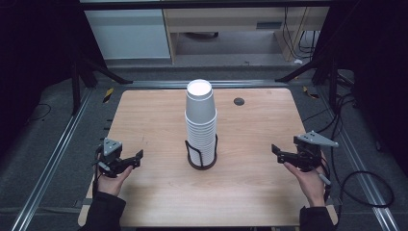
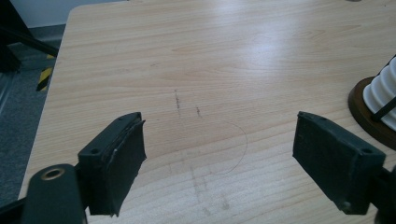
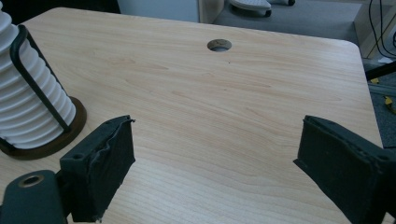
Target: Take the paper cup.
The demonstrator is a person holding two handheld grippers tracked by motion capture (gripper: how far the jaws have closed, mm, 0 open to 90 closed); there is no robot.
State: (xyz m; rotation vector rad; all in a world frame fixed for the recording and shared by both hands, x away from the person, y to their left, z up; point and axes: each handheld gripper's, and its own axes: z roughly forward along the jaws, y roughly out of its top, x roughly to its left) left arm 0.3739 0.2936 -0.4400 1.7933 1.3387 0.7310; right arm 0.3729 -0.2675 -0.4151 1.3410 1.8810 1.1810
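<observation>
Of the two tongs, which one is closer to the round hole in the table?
The right tongs. The hole lies on the far right part of the table, beyond the cup stack; the left tongs are on the opposite side.

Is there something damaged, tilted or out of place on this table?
Nothing serious. The stack of white cups stands upright in its holder. The table carries faint scuff marks and a thin curved scratch. The left gripper has a frayed pad.
</observation>
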